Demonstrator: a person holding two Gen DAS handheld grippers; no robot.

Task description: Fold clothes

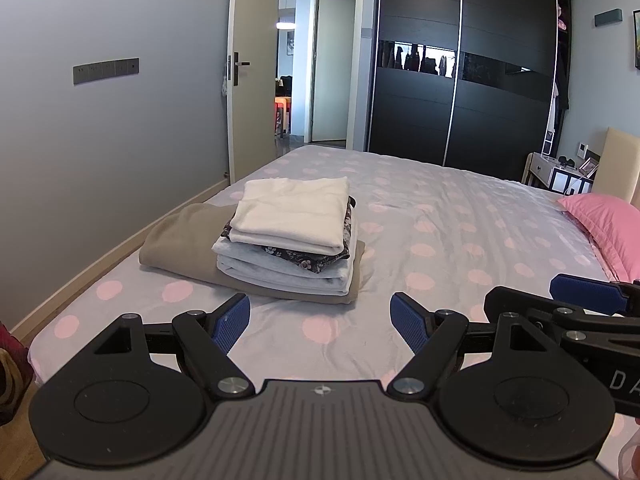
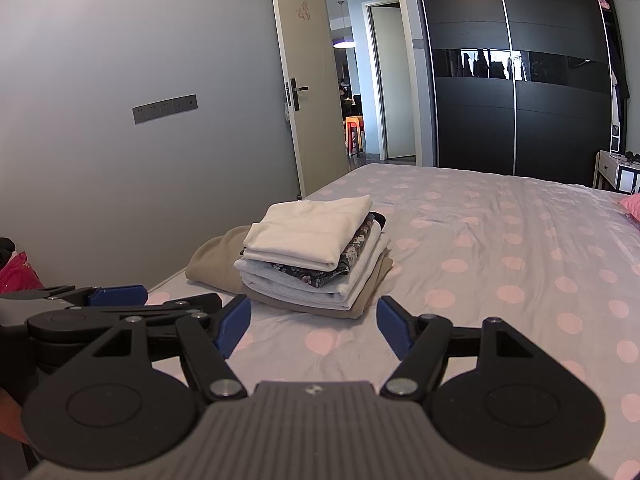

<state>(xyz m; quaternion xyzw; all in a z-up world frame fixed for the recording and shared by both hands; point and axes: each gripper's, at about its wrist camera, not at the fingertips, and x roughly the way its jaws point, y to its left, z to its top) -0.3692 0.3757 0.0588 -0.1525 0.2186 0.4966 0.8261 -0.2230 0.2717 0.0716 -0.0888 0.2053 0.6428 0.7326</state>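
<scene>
Left tool (image 1: 320,322): blue-padded fingers spread wide, nothing between them, held above the near part of the bed (image 1: 460,216). Right tool (image 2: 313,324): fingers likewise spread apart and holding nothing, just beside the left tool, each showing at the edge of the other's view. Stack of folded clothes (image 1: 292,236): on the bed's left side, ahead of both tools and apart from them; white piece (image 1: 294,214) on top, dark flowered piece (image 1: 308,260) under it with edges poking out, pale grey layers (image 1: 280,272) below, all resting on a wider tan piece (image 1: 180,244) that reaches out to the left. Bed sheet: light grey with pink dots, lightly wrinkled, bare between tools and stack. Pink pillow (image 1: 608,224): at the right edge of the bed, against a cream headboard (image 1: 618,164). Grey wall (image 1: 100,140): close along the bed's left side, bearing a row of dark switch plates (image 1: 106,71). Cream door (image 1: 252,72): standing open beyond the bed's far left corner, hallway visible through it. Black sliding wardrobe (image 1: 460,80): across the far end of the room, glossy band at mid height. Small white bedside desk (image 1: 556,170): at far right, small items on top too tiny to tell. Red and dark bundle (image 2: 18,274): at the left edge of the right-hand view, partly hidden.
</scene>
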